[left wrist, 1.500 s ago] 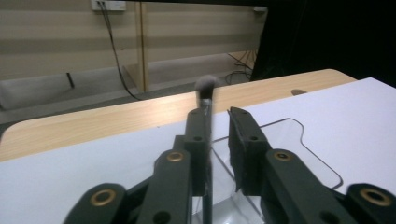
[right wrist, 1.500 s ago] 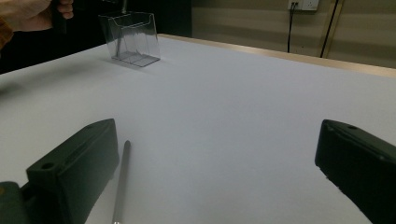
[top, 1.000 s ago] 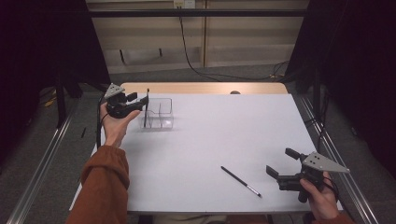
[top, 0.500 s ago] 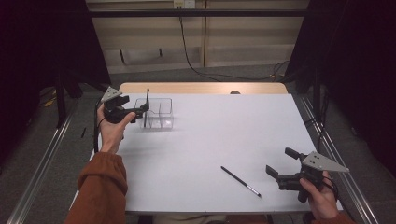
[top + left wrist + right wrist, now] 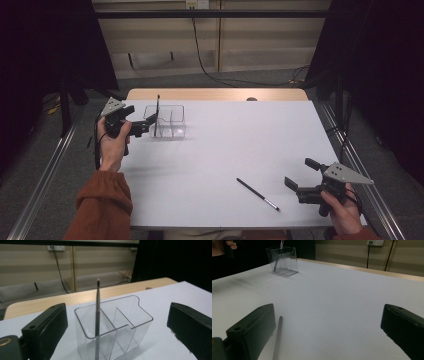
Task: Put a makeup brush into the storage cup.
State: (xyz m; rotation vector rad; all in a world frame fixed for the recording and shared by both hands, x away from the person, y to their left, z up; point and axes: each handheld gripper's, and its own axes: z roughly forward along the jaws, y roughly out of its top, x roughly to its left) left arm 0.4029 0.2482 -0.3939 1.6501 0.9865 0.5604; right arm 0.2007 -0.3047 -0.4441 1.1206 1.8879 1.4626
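Note:
A clear plastic holder with compartments stands at the table's far left. A thin dark pen stands upright in its left compartment. My left gripper is just left of the holder; its jaws have just opened wide and grip nothing. In the left gripper view the holder and the pen sit ahead of the left gripper, apart from its jaws. A second pen lies flat near the front edge. My right gripper is open just right of it. The right gripper view shows that pen beside the left jaw of the right gripper.
The white table has a wooden strip along its far edge. Metal rails run along both sides. The holder appears far off in the right gripper view. Cables hang on the back wall.
My left gripper has opened and drawn back leftward from the holder, leaving the pen standing in it. The right gripper has stayed put.

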